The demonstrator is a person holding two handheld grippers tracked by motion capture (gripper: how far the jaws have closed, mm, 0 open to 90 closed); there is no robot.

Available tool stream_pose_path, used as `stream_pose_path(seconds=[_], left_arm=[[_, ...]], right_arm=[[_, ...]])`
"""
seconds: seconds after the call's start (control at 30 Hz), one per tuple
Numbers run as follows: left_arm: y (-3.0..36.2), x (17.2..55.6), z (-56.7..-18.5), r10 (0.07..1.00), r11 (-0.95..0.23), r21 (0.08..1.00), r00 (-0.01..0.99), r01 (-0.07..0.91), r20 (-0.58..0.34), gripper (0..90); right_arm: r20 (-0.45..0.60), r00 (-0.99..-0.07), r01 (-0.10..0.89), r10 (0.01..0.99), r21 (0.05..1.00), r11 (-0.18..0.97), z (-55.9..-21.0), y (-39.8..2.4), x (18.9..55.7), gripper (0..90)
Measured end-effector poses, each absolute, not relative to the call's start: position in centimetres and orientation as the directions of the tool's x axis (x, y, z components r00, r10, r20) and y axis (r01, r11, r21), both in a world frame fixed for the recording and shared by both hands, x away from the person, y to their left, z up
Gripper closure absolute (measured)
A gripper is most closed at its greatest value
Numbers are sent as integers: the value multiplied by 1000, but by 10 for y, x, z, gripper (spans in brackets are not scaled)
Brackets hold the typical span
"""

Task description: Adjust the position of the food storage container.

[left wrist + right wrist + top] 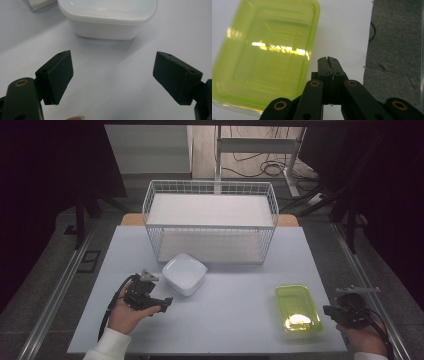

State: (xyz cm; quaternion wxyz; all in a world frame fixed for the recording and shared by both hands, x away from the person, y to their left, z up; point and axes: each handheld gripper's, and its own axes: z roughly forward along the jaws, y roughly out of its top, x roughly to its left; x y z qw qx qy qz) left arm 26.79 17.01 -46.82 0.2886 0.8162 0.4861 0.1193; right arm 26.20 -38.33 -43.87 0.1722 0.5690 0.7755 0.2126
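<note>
A white square container (184, 273) (107, 20) sits on the table just in front of the wire basket. My left gripper (165, 304) (112, 72) is held low, a short way in front of it, jaws wide open with bare table between them. A translucent yellow-green rectangular container (298, 307) (267, 55) lies at the front right, mouth up. My right gripper (327, 310) (328, 58) hovers just to its right near the table edge, jaws shut on nothing and apart from the container's rim.
A white wire basket (210, 220) with a pale liner stands at the back middle of the light table (240, 295). The table's right edge and the grey floor (394, 50) lie close beside my right gripper.
</note>
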Motion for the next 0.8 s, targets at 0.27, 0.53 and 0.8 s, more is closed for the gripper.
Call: stream_pose_path(seconds=[0.27, 0.53, 0.8], left_arm=[[169, 268, -470, 860, -367, 581, 503, 726, -85, 166], [167, 268, -470, 856, -376, 579, 510, 723, -82, 164], [165, 268, -472, 857, -375, 574, 508, 728, -85, 163]], right_arm=[[-60, -292, 843, 955, 456, 286, -454, -385, 259, 883], [-51, -346, 851, 937, 402, 336, -465, -372, 256, 884], [-42, -416, 842, 908, 359, 402, -471, -343, 256, 885]])
